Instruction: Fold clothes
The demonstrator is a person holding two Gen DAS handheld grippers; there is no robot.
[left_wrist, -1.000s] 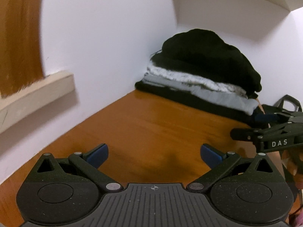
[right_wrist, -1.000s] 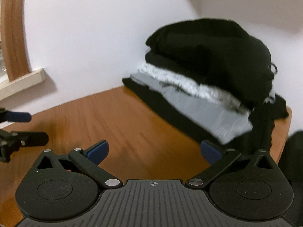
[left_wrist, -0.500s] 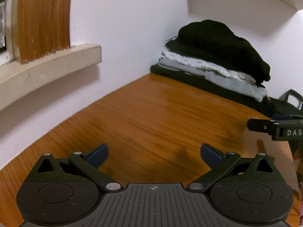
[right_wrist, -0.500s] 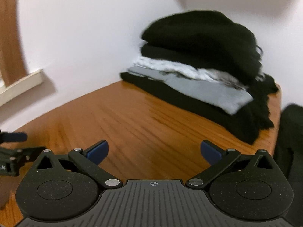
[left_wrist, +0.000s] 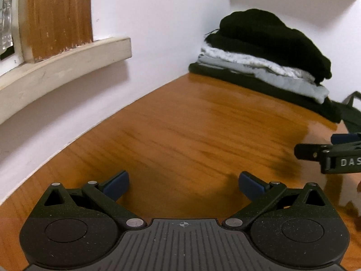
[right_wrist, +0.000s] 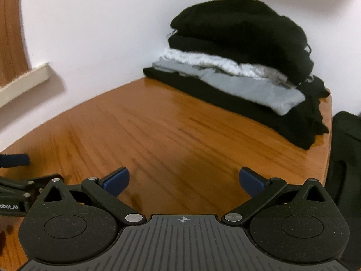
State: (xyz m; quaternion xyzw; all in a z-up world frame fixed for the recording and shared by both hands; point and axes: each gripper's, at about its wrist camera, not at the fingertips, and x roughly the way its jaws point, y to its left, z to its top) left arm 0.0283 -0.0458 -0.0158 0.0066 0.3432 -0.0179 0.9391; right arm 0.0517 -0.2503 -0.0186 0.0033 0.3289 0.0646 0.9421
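Note:
A stack of folded clothes (left_wrist: 266, 61) (right_wrist: 237, 67) sits in the far corner of a wooden table (left_wrist: 191, 131) (right_wrist: 158, 131): black knit on top, white fluffy and grey layers, black at the bottom. My left gripper (left_wrist: 183, 184) hovers open over bare wood, well short of the stack, with nothing between its blue pads. My right gripper (right_wrist: 183, 180) is open too, also empty, nearer the stack. Each gripper shows at the edge of the other's view: the right gripper (left_wrist: 331, 158), the left gripper (right_wrist: 15, 180).
White walls close the table's left and back sides. A cream window ledge (left_wrist: 65, 67) with a wooden frame (left_wrist: 58, 15) juts out at the left. A dark bag (right_wrist: 347, 158) stands past the table's right edge. Bare wood lies between grippers and stack.
Both grippers have drawn back from the stack of clothes, which now looks smaller and farther. The left view has swung so the window ledge shows more. Both stayed open.

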